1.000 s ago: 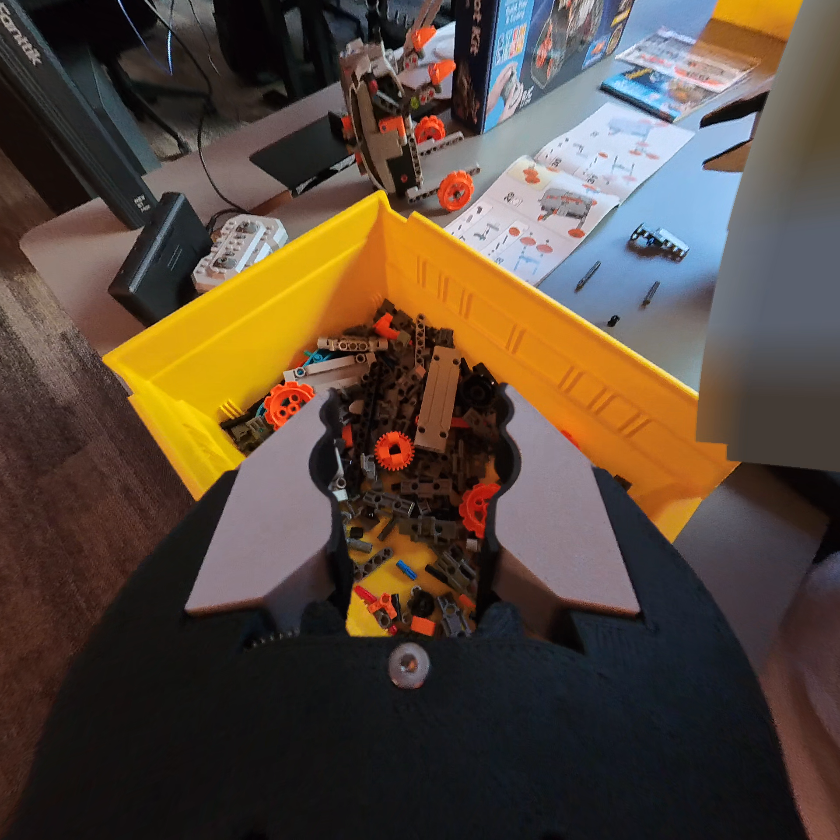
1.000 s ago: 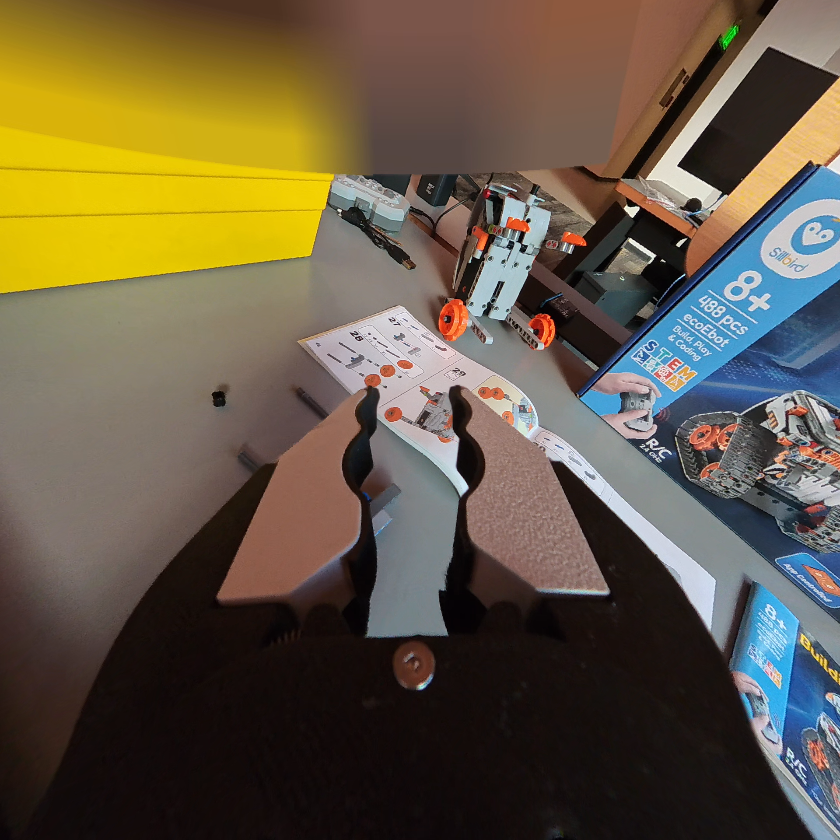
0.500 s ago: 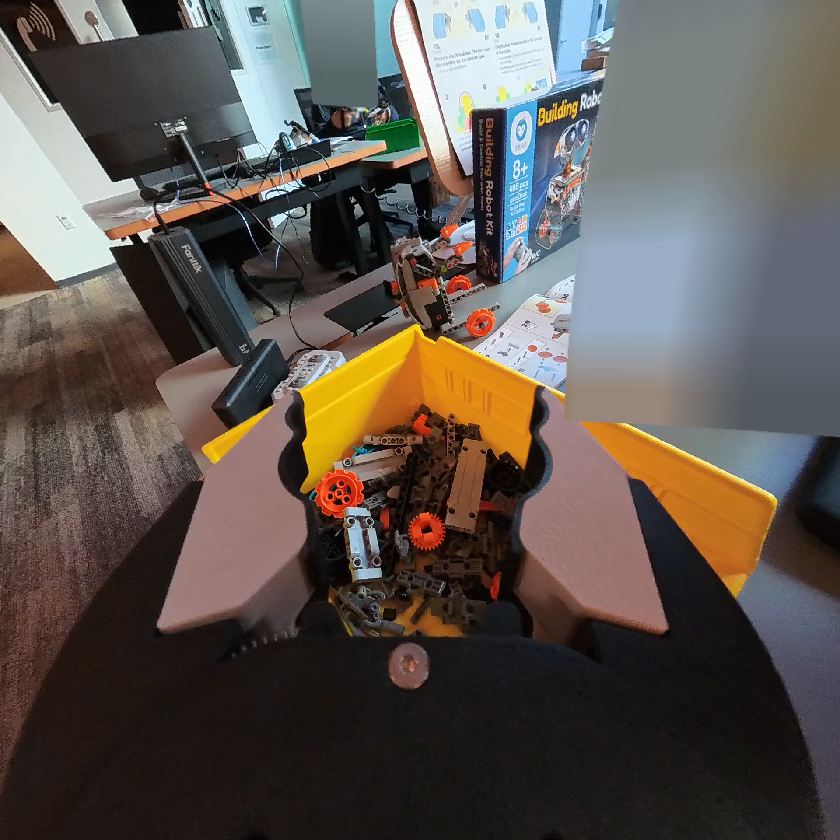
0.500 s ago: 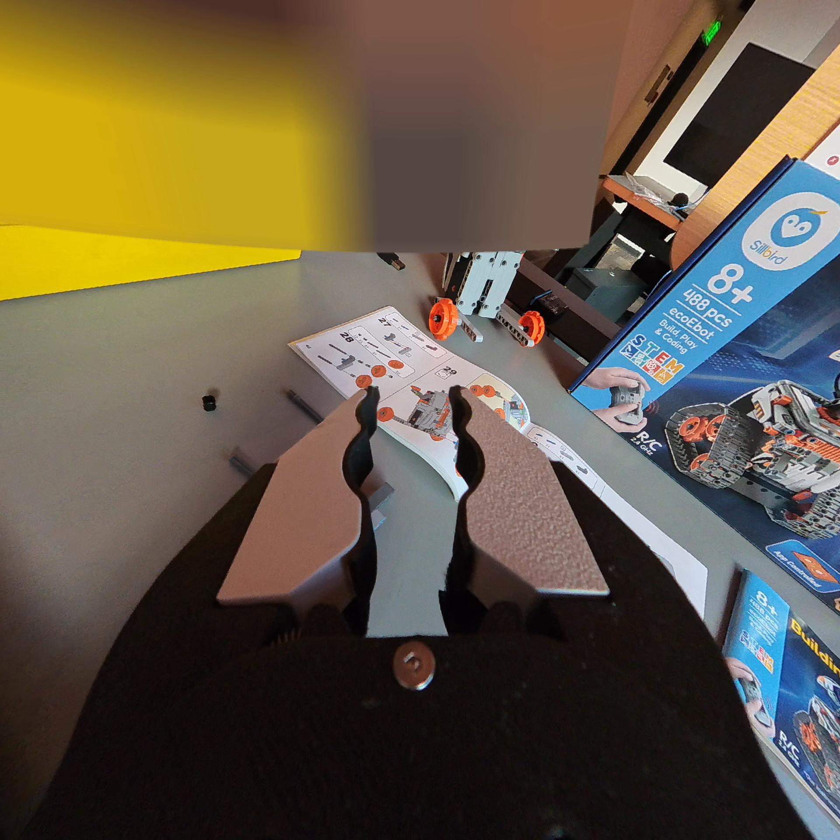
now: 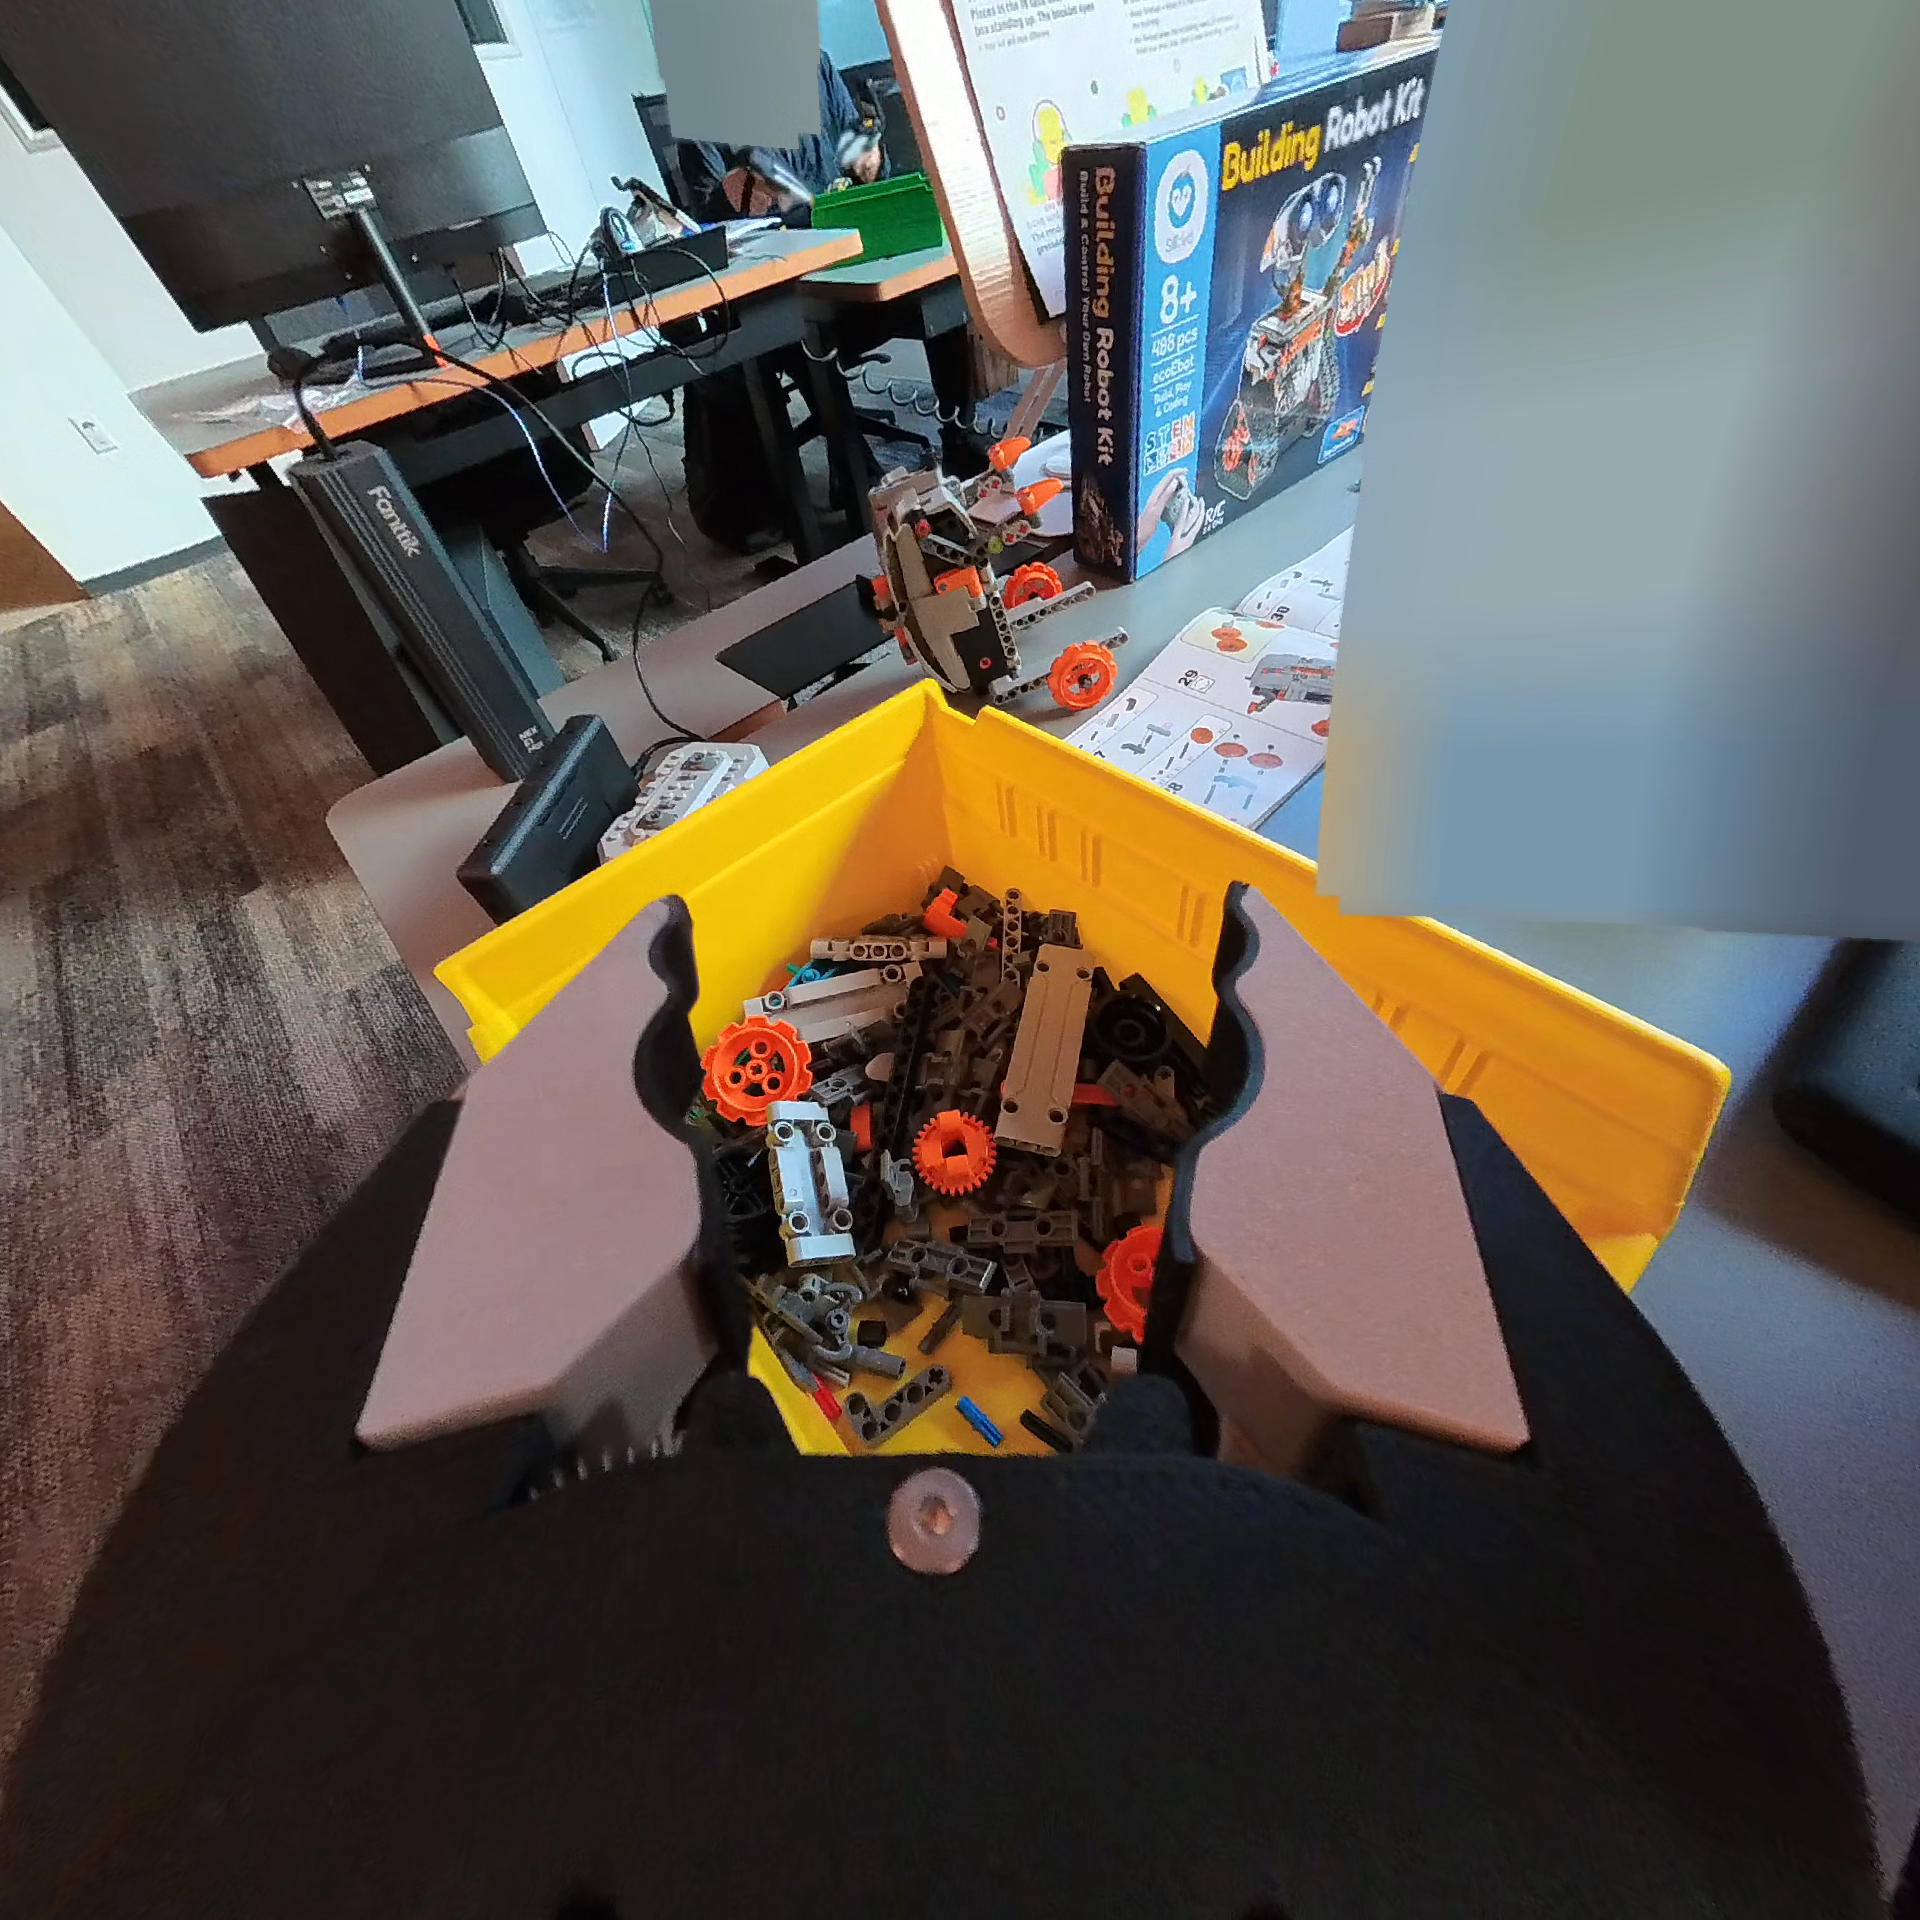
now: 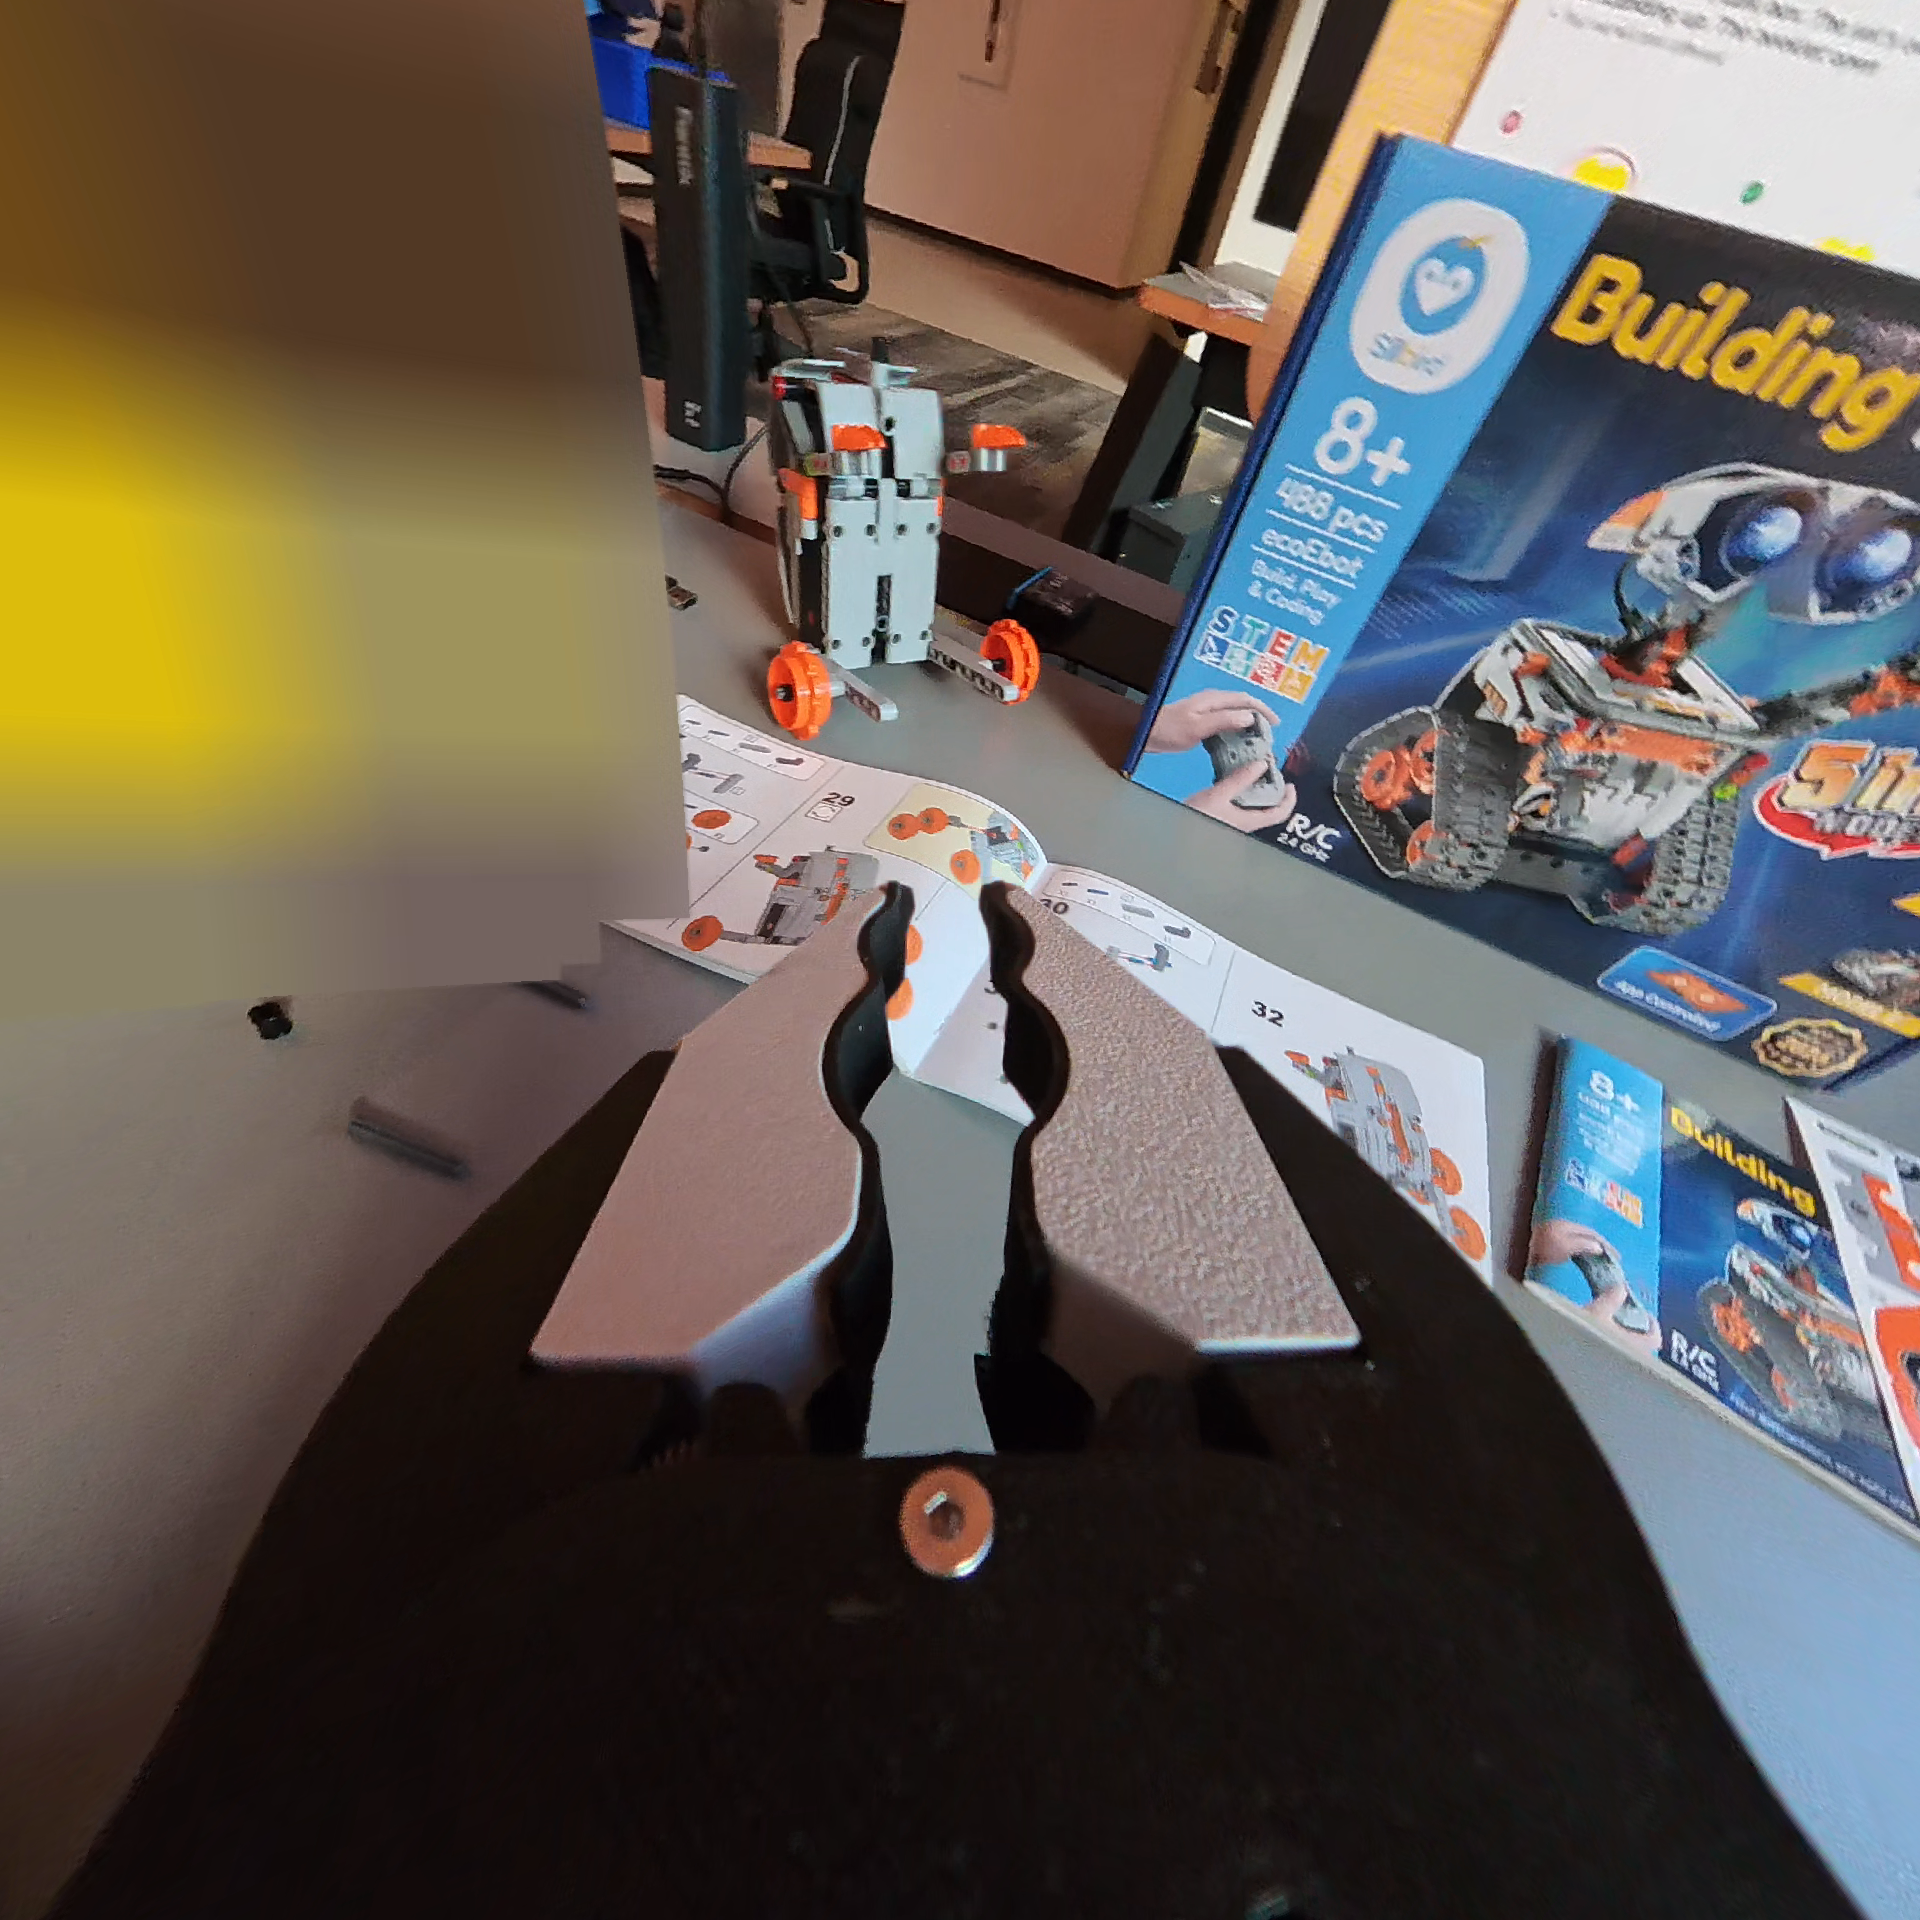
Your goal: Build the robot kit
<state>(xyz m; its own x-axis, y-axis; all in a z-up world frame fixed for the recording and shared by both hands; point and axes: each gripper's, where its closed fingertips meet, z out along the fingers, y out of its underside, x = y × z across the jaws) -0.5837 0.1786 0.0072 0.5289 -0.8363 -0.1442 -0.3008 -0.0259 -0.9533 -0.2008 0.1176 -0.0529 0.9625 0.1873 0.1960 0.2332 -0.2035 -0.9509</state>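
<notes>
**Two claws, nothing gripped**

I am holding my left gripper (image 5: 951, 925) wide open and empty above the yellow bin (image 5: 1049, 831) of loose building pieces (image 5: 966, 1143). My right gripper (image 6: 940, 904), slightly parted and empty, is hovering over the open instruction booklet (image 6: 1143, 956); beyond it, the half-built robot (image 6: 878, 540) is standing. A blur is hiding the bin's far side.

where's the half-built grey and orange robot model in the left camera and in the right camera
Left wrist view: the half-built robot model stands upper centre, on the table beyond the yellow bin.
Right wrist view: the model stands upright, upper centre-left, beyond the gripper's fingertips.
Shared landmark: the open instruction booklet lies just in front of it in both views.
</notes>
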